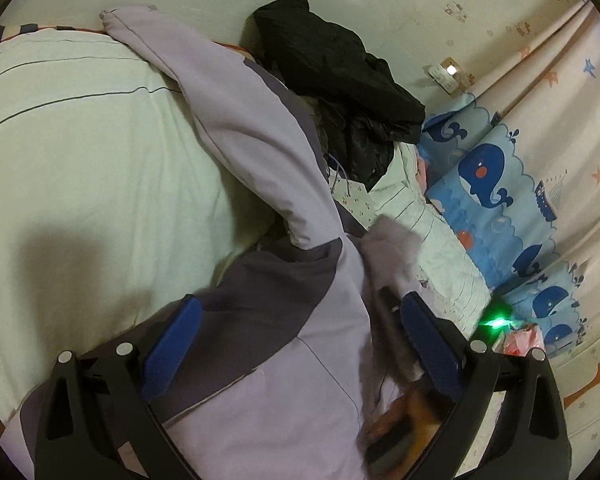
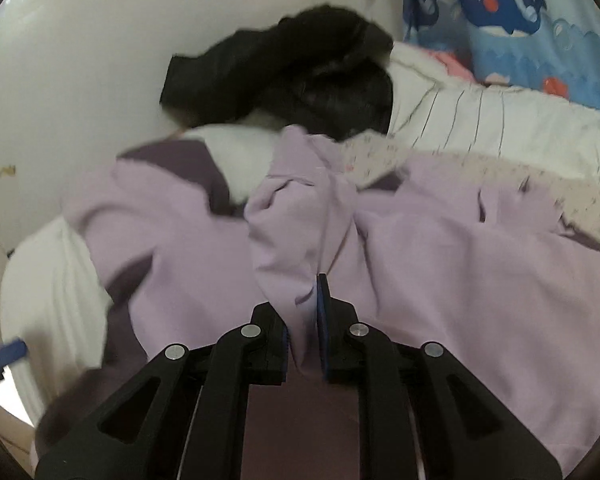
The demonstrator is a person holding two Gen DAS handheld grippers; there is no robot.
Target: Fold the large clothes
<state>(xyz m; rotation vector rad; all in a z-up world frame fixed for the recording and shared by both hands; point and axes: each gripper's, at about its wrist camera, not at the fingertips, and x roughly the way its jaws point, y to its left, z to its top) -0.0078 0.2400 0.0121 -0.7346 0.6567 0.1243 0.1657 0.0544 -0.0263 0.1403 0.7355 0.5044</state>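
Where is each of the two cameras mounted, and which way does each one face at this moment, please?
Left wrist view: sits on the left claw, looking down along its spread blue fingers at the lilac jacket on the pale striped bedding; the other claw shows blurred at right.
Right wrist view: sits on the right claw, facing the wall, closed on a pinch of the jacket; its black linkage fills the foreground.
Shared: the jacket, the black garment behind it, and the whale-print curtain.
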